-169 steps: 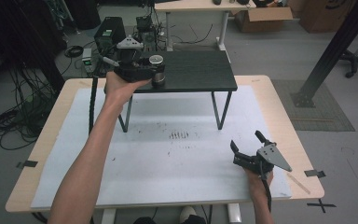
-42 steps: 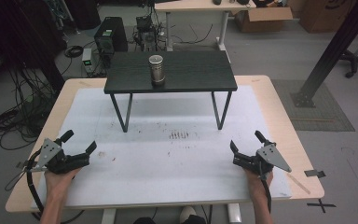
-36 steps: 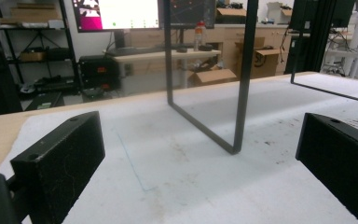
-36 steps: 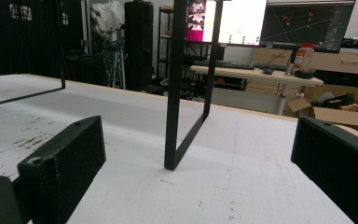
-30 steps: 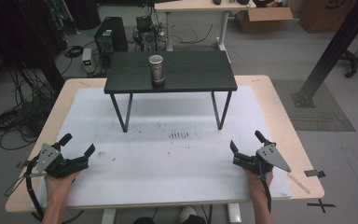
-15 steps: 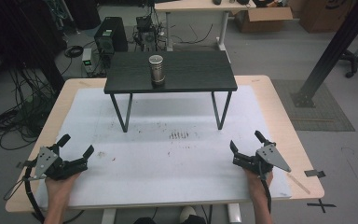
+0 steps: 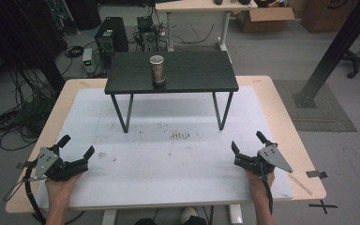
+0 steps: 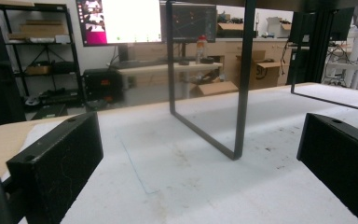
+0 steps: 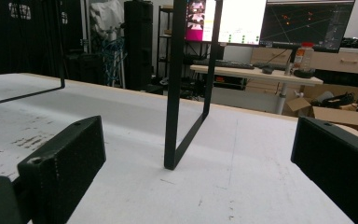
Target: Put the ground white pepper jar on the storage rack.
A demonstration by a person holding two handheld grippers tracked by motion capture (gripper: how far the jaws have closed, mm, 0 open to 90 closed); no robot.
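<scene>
A silver metal can (image 7: 157, 69) stands upright on a small black table (image 7: 192, 77) at the far middle of the white-covered tabletop (image 7: 168, 159). My left gripper (image 7: 78, 145) rests near the front left corner, held by a hand, jaws apart and empty. At the front right my right gripper (image 7: 247, 141) sits likewise, open with nothing in it. In the left gripper view the open left gripper (image 8: 205, 140) faces a black table leg (image 8: 242, 93). In the right gripper view the open right gripper (image 9: 203, 147) faces the other leg (image 9: 175, 93).
The small black table's thin leg frames (image 7: 122, 112) stand on the white cover with open space beneath. Faint dark marks (image 7: 180, 136) stain the cover's middle. Beyond the tabletop are cables, a computer tower (image 7: 110, 33), a desk and cardboard boxes (image 7: 265, 16).
My left gripper was at the can on the black table, left it standing there and drew back to the front left corner. It drifted slightly nearer the front edge. The right gripper stayed still.
</scene>
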